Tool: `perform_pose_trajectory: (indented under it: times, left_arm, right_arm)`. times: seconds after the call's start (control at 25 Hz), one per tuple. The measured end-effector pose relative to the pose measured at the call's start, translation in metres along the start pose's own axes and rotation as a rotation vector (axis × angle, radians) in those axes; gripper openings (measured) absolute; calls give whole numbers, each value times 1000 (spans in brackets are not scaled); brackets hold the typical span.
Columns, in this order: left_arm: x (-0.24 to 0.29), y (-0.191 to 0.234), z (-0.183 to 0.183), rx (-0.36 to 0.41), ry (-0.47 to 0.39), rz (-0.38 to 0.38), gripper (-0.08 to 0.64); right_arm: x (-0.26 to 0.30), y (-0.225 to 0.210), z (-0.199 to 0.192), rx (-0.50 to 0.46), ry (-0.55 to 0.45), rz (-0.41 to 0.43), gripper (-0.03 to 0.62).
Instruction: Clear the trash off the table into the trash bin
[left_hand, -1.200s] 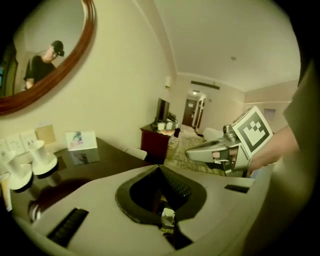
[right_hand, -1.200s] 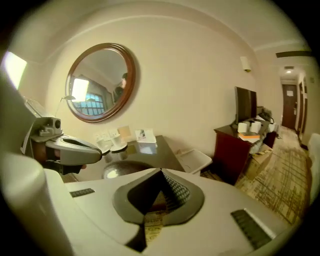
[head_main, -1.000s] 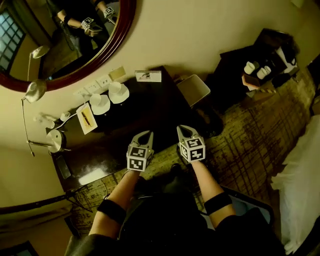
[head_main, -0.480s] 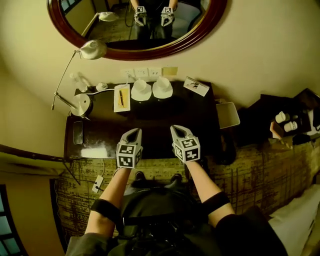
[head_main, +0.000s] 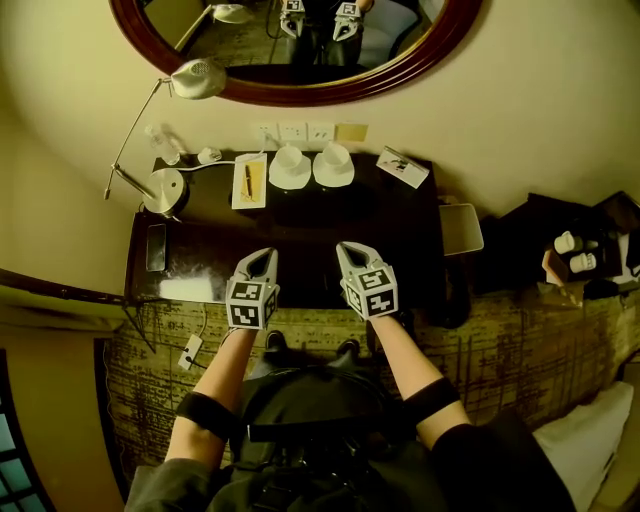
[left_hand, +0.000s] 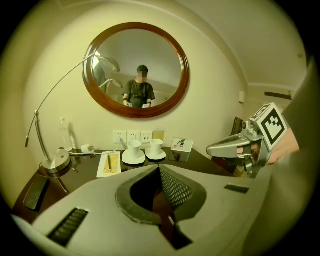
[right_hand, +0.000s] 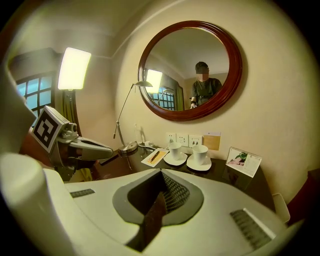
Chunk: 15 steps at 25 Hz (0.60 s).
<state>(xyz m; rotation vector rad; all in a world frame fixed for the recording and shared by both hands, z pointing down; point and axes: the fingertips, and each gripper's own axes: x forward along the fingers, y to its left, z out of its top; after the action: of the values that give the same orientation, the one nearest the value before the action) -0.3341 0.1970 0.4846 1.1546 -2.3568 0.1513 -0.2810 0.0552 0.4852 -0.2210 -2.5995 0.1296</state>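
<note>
Your left gripper (head_main: 262, 262) and right gripper (head_main: 350, 252) are both clenched with nothing between the jaws. They sit side by side, apart, with their tips over the near edge of the dark desk (head_main: 320, 225). Along the wall edge: lamp (head_main: 165, 190), notepad with pen (head_main: 249, 180), two cups on saucers (head_main: 290, 165), standing card (head_main: 403, 167); which item is trash can't be told. The pale trash bin (head_main: 461, 229) sits on the patterned carpet (head_main: 520, 340) just beside the desk's right end, with the oval mirror (head_main: 300, 75) on the wall above.
</note>
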Motion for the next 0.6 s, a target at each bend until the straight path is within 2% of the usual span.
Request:
perform_pose_trajectory:
  times: [0.28, 0.6]
  left_arm:
    - [8, -2, -4, 6, 13, -19, 3]
    - [8, 5, -8, 11, 19, -10, 3]
  right_arm:
    - [3, -11, 7, -26, -5, -16, 0]
    - [6, -14, -4, 12, 18, -21, 0]
